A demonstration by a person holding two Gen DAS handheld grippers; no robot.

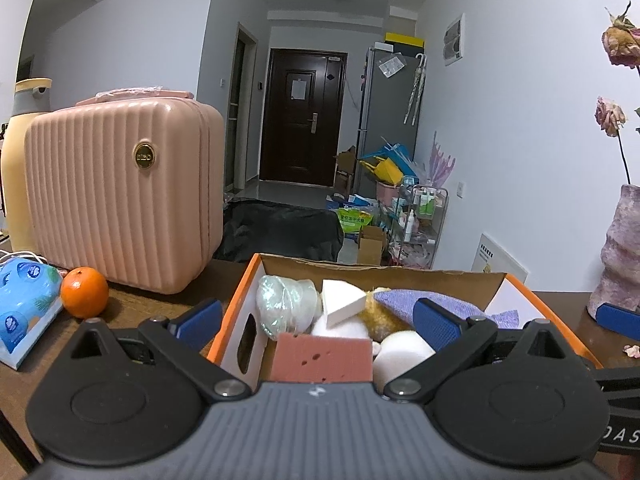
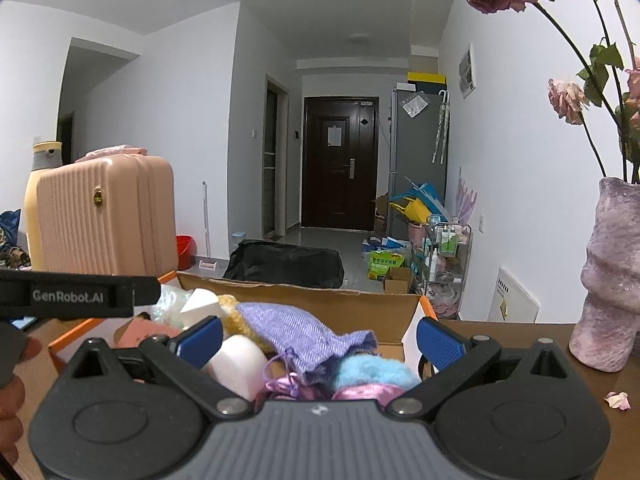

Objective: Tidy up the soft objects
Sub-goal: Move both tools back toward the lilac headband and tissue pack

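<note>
An orange-edged cardboard box (image 1: pixel 452 276) on the brown table holds soft objects: a pink sponge (image 1: pixel 322 358), a white wedge sponge (image 1: pixel 342 304), a clear plastic-wrapped bundle (image 1: pixel 284 306), a white round puff (image 1: pixel 402 354), a yellow fuzzy item (image 1: pixel 378 316) and a purple knit pouch (image 1: pixel 412 300). My left gripper (image 1: pixel 318 322) is open and empty above the box's near side. In the right wrist view the box (image 2: pixel 344 304) also shows the purple pouch (image 2: pixel 304 336), a light blue fluffy item (image 2: pixel 374 372) and a pink satin item (image 2: pixel 360 392). My right gripper (image 2: pixel 320 340) is open and empty over them.
A pink ribbed suitcase (image 1: pixel 120 192) stands at the left with an orange (image 1: pixel 84 292) and a blue tissue pack (image 1: pixel 24 312) in front. A mauve vase (image 2: pixel 612 280) with dried roses stands at the right. The left gripper's body (image 2: pixel 76 294) crosses the right view.
</note>
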